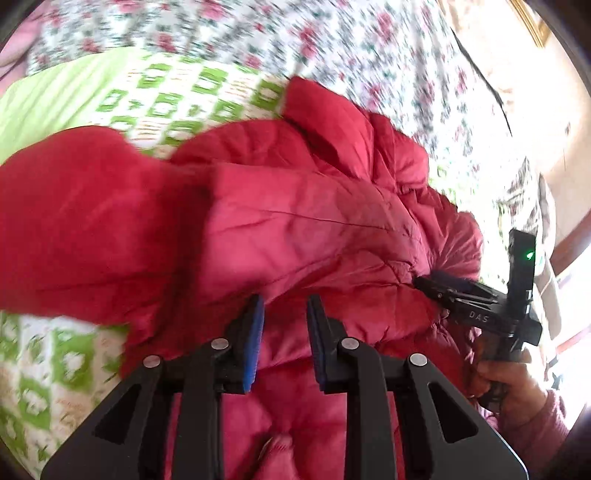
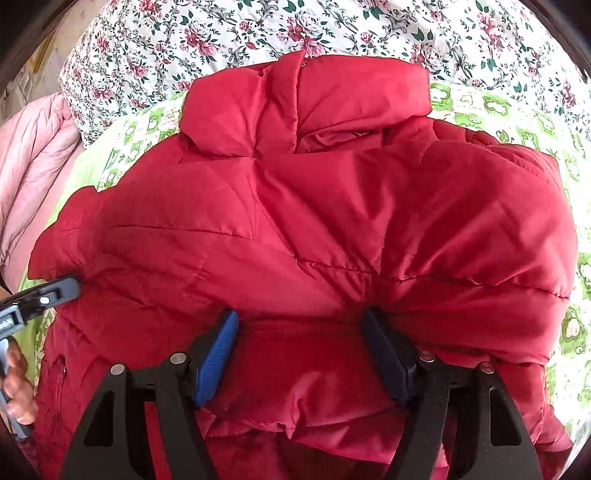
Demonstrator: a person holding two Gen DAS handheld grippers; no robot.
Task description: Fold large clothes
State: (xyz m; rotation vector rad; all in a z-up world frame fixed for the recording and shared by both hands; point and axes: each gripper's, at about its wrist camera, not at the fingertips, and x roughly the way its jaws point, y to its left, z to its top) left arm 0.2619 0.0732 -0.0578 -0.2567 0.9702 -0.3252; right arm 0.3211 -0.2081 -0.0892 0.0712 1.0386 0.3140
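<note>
A red puffy jacket [image 2: 314, 221] lies spread on a green-patterned blanket [image 2: 498, 107], collar at the far side. My right gripper [image 2: 301, 343] stands wide over its near hem, with a bulge of red fabric between the blue pads [image 2: 218, 354] but no visible squeeze. In the left wrist view the same gripper [image 1: 432, 284] pokes at the jacket's right edge. My left gripper [image 1: 286, 325] is nearly closed, with red jacket [image 1: 295, 221] fabric running between its pads. The right wrist view shows that gripper [image 2: 72, 286] at the jacket's left edge. The left wrist view is blurred.
A floral sheet [image 2: 258, 29] covers the bed beyond the blanket. A pink quilted garment [image 2: 33, 147] lies at the far left. A person's hand [image 1: 509, 384] in a pink sleeve holds the right gripper, and another hand [image 2: 18, 387] holds the left one.
</note>
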